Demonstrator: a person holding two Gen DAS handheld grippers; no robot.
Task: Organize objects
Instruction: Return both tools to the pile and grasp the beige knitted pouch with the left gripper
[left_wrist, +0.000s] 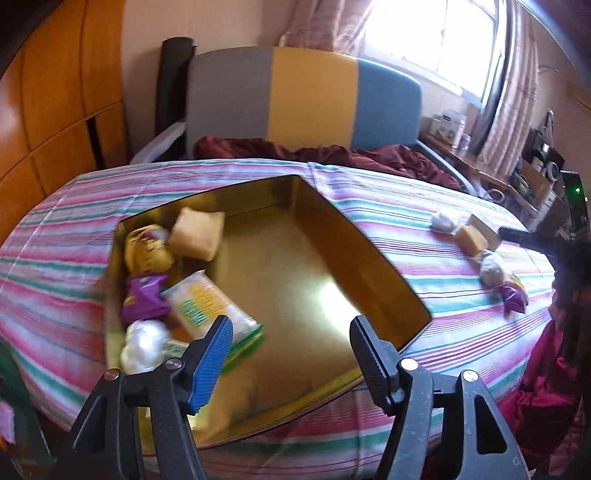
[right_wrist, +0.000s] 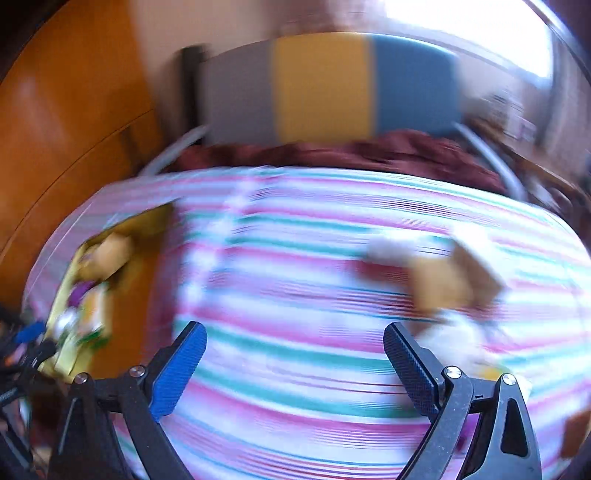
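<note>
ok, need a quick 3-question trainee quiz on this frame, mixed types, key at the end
1. True or false: the gold tin on the striped cloth already holds several snack packets.
2. What lies between the pads of the left tongs?
   A) a purple packet B) nothing C) a foil ball
3. Fill in: the tan packet outside the tin lies on the ____.

Key: 1 true; 2 B; 3 striped cloth

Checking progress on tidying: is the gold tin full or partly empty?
Partly empty. The gold tin holds a few packets bunched at its left end, such as the purple packet; the rest of its floor is bare.
</note>
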